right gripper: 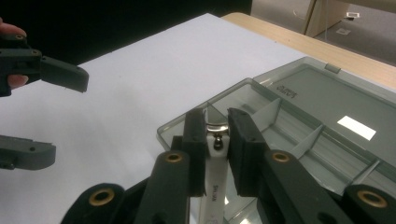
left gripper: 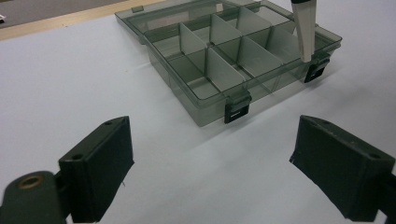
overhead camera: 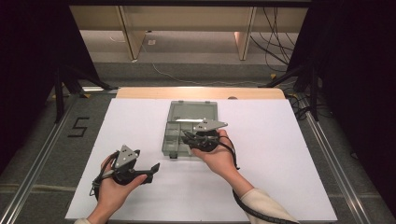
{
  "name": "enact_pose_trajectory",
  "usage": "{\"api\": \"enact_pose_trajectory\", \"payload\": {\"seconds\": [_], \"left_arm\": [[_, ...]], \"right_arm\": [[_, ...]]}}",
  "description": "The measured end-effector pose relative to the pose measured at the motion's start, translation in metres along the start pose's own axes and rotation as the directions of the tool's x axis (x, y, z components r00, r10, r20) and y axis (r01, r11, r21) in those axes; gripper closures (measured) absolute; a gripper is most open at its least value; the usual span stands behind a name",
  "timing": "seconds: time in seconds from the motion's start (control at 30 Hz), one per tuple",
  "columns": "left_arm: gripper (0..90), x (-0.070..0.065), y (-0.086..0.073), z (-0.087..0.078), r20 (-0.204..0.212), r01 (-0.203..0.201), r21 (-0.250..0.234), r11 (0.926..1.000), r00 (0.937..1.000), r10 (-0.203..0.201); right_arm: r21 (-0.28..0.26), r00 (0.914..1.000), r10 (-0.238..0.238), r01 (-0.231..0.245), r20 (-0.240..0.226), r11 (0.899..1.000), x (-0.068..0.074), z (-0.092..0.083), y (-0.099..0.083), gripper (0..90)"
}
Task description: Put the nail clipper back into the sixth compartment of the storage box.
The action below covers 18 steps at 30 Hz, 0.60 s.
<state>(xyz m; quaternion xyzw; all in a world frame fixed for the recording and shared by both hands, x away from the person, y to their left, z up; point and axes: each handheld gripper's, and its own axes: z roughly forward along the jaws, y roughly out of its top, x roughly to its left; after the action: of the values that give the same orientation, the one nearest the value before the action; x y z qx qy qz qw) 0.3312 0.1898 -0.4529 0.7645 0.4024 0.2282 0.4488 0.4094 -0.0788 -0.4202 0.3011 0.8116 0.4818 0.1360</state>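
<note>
One clear grey compartment box (overhead camera: 189, 128) lies open on the white table (overhead camera: 280, 163), lid (overhead camera: 194, 111) folded flat on the far side. Two black latches (left gripper: 237, 111) on its near wall, counted in the left gripper view. Inside, white dividers (left gripper: 223, 70) split the tray into several cells; exact count unclear.

Two grippers. Left gripper (left gripper: 210, 177) sits near the table's front left, well apart from the box, jaws spread wide, nothing between them.

Right gripper (right gripper: 215, 154) is over the box's near right part, jaws closed in on one slim white object with a metal end (right gripper: 217, 135). The object hangs down into or just above a compartment; which one cannot be told. Its white shaft (left gripper: 303, 28) also appears in the left gripper view over the box's far right side.
</note>
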Motion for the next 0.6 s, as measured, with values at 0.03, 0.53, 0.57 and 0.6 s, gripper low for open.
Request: {"api": "enact_pose_trajectory", "payload": {"seconds": [0.03, 0.53, 0.57, 0.6], "left_arm": [[11.6, 0.0001, 0.0001, -0.0001, 0.000, -0.001, -0.001, 1.0000, 1.0000, 0.001], [11.7, 0.0004, -0.0002, 0.0001, 0.000, 0.002, -0.001, 1.0000, 1.0000, -0.002], [11.7, 0.0005, -0.0003, 0.0000, 0.000, 0.003, -0.002, 1.0000, 1.0000, -0.003], [11.7, 0.0017, 0.0000, -0.0001, 0.001, -0.012, 0.000, 0.9999, 0.9999, 0.012]], "right_arm": [[-0.004, 1.0000, 0.004, -0.004, 0.004, 1.000, -0.0008, -0.0006, 0.0017, 78.7], [-0.035, 0.9996, 0.009, -0.008, 0.025, 0.999, -0.0054, 0.0032, 0.0094, 78.7], [-0.035, 0.9996, 0.009, -0.008, 0.025, 0.999, -0.0054, 0.0032, 0.0094, 78.7], [-0.042, 0.9995, 0.016, -0.015, 0.028, 0.999, -0.0057, 0.0044, 0.0097, 78.7]]}}
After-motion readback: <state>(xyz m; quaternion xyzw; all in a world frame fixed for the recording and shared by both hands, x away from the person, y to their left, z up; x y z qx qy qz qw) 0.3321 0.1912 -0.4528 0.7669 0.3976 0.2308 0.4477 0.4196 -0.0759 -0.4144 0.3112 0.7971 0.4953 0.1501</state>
